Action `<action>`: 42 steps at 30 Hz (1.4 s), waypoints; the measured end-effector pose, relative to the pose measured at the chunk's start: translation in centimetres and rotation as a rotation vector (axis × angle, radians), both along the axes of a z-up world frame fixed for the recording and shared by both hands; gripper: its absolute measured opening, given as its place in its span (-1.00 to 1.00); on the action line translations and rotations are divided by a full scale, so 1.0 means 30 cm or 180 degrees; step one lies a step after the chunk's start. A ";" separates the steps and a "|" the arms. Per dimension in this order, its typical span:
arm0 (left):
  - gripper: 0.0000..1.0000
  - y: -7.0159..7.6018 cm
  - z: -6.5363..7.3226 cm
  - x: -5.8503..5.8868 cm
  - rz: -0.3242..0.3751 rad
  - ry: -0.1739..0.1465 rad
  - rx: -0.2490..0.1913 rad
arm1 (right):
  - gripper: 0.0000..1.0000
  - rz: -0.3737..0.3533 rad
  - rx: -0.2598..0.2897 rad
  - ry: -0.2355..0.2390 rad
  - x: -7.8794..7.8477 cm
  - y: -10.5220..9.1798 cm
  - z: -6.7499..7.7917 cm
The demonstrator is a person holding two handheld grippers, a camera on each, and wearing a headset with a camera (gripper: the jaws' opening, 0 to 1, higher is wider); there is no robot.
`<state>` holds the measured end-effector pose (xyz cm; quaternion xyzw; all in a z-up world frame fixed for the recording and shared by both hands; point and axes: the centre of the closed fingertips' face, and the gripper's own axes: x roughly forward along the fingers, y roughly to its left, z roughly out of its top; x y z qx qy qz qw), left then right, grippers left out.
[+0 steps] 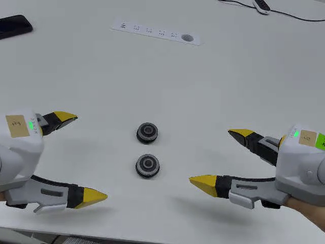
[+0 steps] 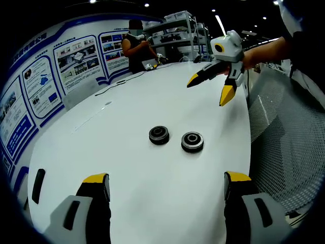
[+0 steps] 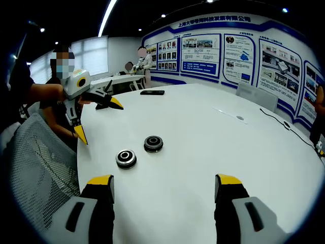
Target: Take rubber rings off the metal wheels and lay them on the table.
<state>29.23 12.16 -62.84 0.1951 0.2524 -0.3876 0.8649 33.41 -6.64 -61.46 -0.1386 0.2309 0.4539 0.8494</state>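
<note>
— While both tools hover over the surface [image 1: 203, 81] with nothing in them, where do we log the wheels?
— Toward the near edge, between the tools, one behind the other: far wheel [image 1: 147, 132], near wheel [image 1: 147, 165]. They are close together but not touching, and both lie flat.
— Rings?
— Dark rubber rings [image 1: 138, 166] look seated on both wheels; none lies loose on the surface. We judge the task at its first step, the approach.
— Tool states?
— Left tool [image 1: 91, 156]: jaws spread wide, empty. Right tool [image 1: 210, 155]: the same. Both are well clear of the wheels.
— Next move?
— We reckon one tool must pin a wheel by its metal hub while the other pinches the ring's edge and peels it off. These are small, flat parts, so a slipping tip could skid the wheel away.
</note>
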 end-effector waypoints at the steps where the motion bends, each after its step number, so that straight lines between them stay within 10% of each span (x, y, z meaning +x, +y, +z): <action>1: 0.92 0.000 0.001 0.001 0.0002 -0.0003 -0.0003 | 0.65 -0.0005 0.0004 0.0000 0.000 0.000 0.001; 42: 0.44 -0.109 0.070 0.081 -0.0093 -0.0210 -0.0199 | 0.49 -0.0513 0.0626 0.0236 -0.003 -0.022 0.029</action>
